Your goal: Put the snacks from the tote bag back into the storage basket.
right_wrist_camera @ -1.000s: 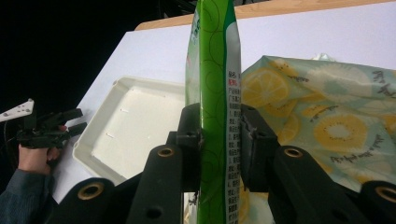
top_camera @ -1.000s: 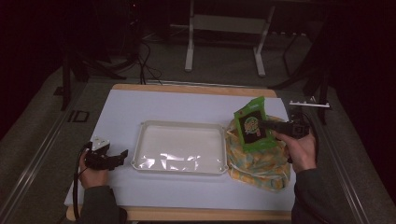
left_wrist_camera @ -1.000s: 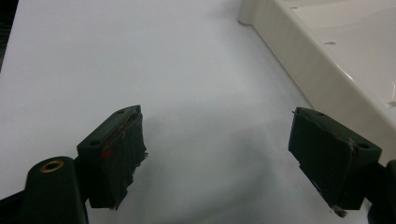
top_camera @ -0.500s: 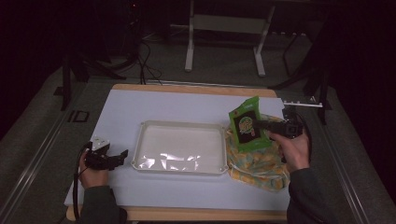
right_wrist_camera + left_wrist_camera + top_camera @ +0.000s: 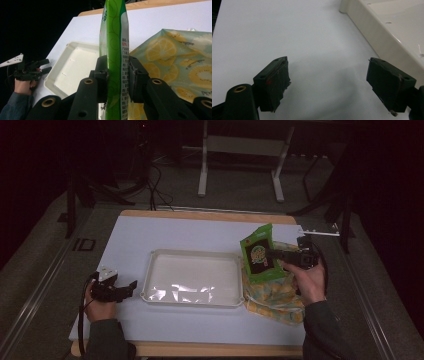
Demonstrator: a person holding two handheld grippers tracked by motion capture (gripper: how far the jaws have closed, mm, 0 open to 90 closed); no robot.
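Right gripper [image 5: 274, 254] clamped on upright green snack bag [image 5: 258, 253], above fruit-print bag [image 5: 277, 295] beside white tray [image 5: 193, 279]. Left gripper [image 5: 131, 286] wide open, empty, on table [image 5: 200, 232].

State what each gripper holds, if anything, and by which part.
The right gripper clamps the green pouch across its lower edge, upright. The left gripper is open, holding nothing.

The pouch [image 5: 115, 50] is showing glossy printed foil; the tray [image 5: 194, 295] is gleaming as smooth cream plastic; the tabletop [image 5: 274, 32] is looking matt white.
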